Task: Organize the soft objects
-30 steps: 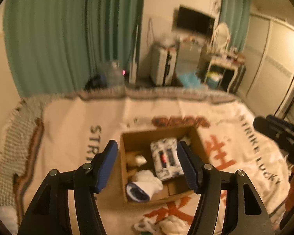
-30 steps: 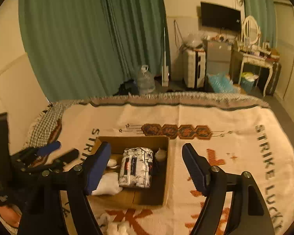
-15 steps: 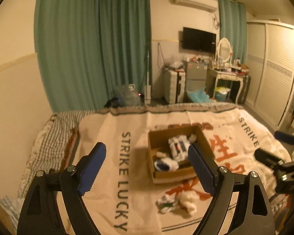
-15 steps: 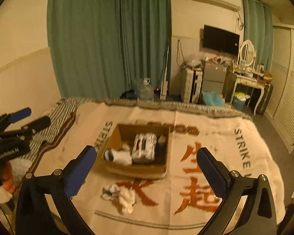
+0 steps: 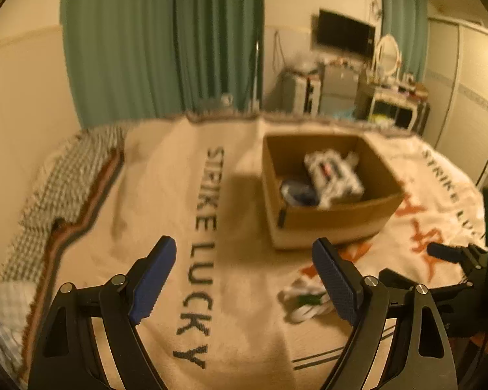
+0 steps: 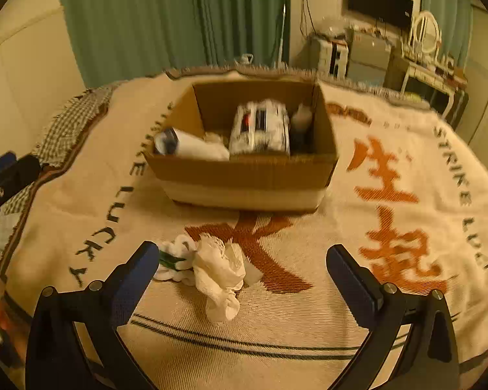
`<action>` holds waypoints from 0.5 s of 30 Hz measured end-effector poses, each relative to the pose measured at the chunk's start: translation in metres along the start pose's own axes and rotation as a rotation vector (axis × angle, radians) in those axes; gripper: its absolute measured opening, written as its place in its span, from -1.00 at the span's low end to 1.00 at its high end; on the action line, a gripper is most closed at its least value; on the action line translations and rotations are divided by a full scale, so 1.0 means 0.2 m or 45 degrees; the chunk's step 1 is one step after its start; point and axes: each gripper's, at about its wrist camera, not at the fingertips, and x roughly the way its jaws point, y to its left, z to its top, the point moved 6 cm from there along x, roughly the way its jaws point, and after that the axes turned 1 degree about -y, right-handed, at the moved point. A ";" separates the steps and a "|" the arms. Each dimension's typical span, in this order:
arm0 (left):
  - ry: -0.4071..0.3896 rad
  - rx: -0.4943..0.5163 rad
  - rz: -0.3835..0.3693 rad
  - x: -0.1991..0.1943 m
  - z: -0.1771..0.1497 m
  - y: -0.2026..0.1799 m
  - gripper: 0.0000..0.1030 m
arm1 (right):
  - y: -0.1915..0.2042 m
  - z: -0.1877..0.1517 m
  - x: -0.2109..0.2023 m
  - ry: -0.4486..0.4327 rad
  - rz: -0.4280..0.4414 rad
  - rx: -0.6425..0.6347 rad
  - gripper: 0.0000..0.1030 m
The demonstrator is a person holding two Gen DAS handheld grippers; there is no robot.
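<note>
A brown cardboard box (image 6: 244,175) stands on the cream blanket (image 6: 406,162); in it lie a white patterned soft pack (image 6: 260,126), a rolled white and blue sock (image 6: 182,143) and a small bottle (image 6: 301,118). The box also shows in the left wrist view (image 5: 328,217). In front of it on the blanket lie a crumpled white cloth (image 6: 221,273) and a white bundle with green (image 6: 174,258), seen from the left wrist too (image 5: 304,302). My right gripper (image 6: 240,276) is open and empty, low over the crumpled cloth. My left gripper (image 5: 244,279) is open and empty, left of the bundle.
The blanket with "STRIKE LUCKY" lettering (image 5: 201,227) covers a bed with a checked sheet (image 5: 61,188) at its left edge. Green curtains (image 6: 179,19), a TV (image 6: 379,0), a dressing table (image 6: 429,65) and cabinets stand beyond the far edge.
Both grippers pulled up and back from the box, then came down low toward the blanket. The right one now frames the loose white cloth in front of the box.
</note>
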 end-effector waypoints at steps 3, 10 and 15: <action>0.066 0.026 0.026 0.11 -0.07 0.01 0.68 | 0.01 -0.06 0.13 0.042 0.018 0.015 1.00; 0.266 -0.011 0.009 0.30 -0.22 0.00 0.68 | 0.07 -0.14 0.31 0.107 0.052 -0.021 0.54; 0.296 0.026 0.002 0.32 -0.31 -0.06 0.68 | 0.09 -0.17 0.35 0.148 0.091 -0.030 -0.51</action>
